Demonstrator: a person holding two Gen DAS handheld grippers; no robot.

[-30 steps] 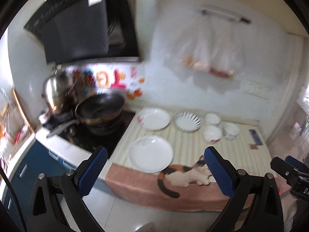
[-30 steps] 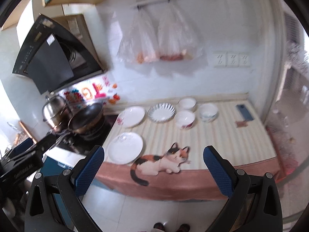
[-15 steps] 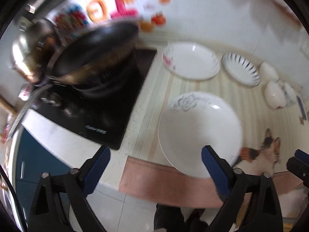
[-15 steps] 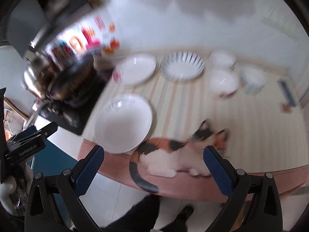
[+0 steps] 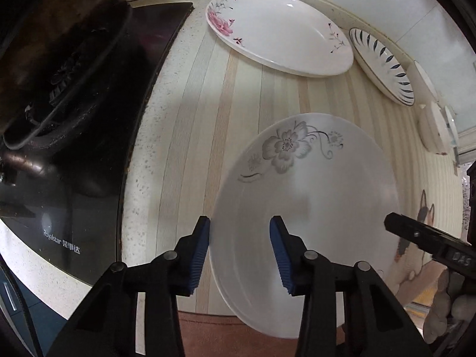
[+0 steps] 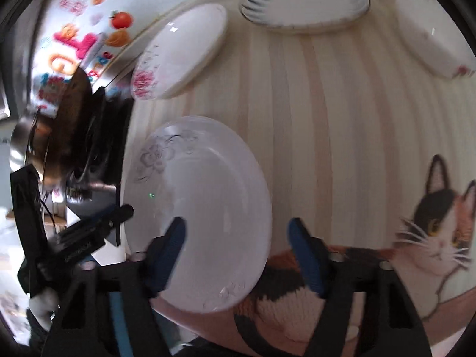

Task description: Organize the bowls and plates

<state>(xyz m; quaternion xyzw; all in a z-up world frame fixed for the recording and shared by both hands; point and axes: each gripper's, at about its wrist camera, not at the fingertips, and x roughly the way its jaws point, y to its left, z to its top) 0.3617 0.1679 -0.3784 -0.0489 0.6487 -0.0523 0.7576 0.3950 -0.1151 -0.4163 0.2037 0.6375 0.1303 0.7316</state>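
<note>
Striped cloth covers the worktop [image 5: 190,136] beside a black induction hob [image 5: 74,178], and the grey-flowered plate [image 5: 303,196] lies flat at its near edge, right under both of my tools. From my left gripper [image 5: 239,251] the plate's left rim sits between the spread jaws, one pad outside the rim and one over the plate's face, neither pinching yet. My right gripper [image 6: 238,255] also has its jaws spread, straddling the plate's right rim, one pad over the plate and one over the cat picture [image 6: 428,238]. I judge the left is better placed. It points forward and down, low over the rim. Behind stand the pink-flowered plate [image 5: 279,29] and the blue-striped plate [image 5: 383,62].
</note>
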